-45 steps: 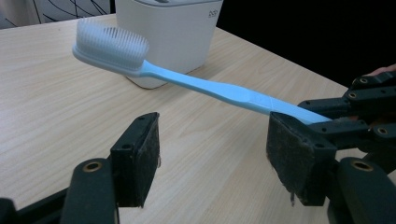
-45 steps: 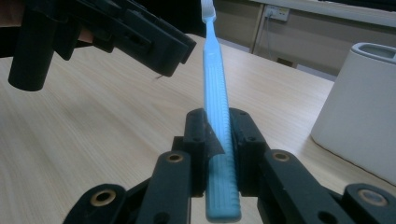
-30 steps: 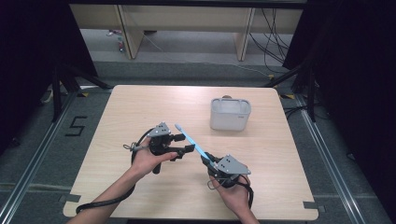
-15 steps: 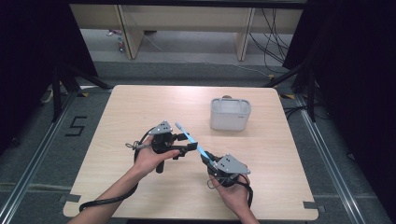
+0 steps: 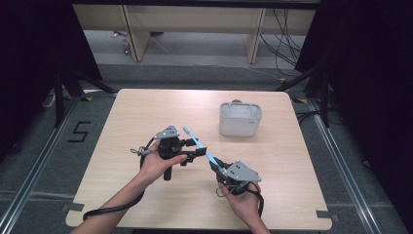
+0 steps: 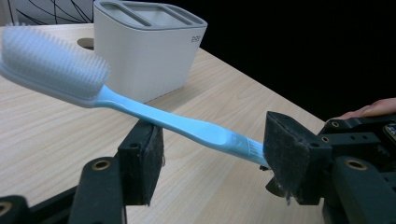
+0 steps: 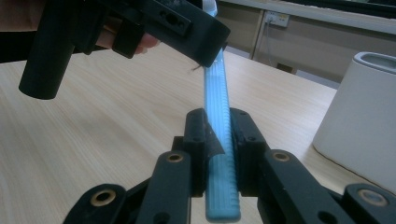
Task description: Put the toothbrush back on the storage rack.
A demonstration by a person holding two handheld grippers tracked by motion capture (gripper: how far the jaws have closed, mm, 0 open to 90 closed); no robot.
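A light blue toothbrush [image 5: 197,143] hangs over the table, bristle head up and away from me. My right gripper [image 5: 217,166] is shut on the ribbed end of the toothbrush [image 7: 219,140] handle. The jaws of my left gripper [image 5: 194,150] straddle the middle of the handle [image 6: 187,123]. They have just been closing with the brush between them. A gap still shows at the pads [image 6: 142,163], so this gripper is open. The white toothbrush holder [image 5: 239,119] stands beyond, at the table's far right.
The holder [image 6: 149,51] has slots in its grey top and stands close behind the brush head. The wooden table [image 5: 141,107] is bare around both hands. Black cables trail off the near edge. Shelving and cables lie on the floor beyond the table.
The left gripper's jaws have narrowed slightly around the toothbrush handle. Both hands and the brush stay where they were.
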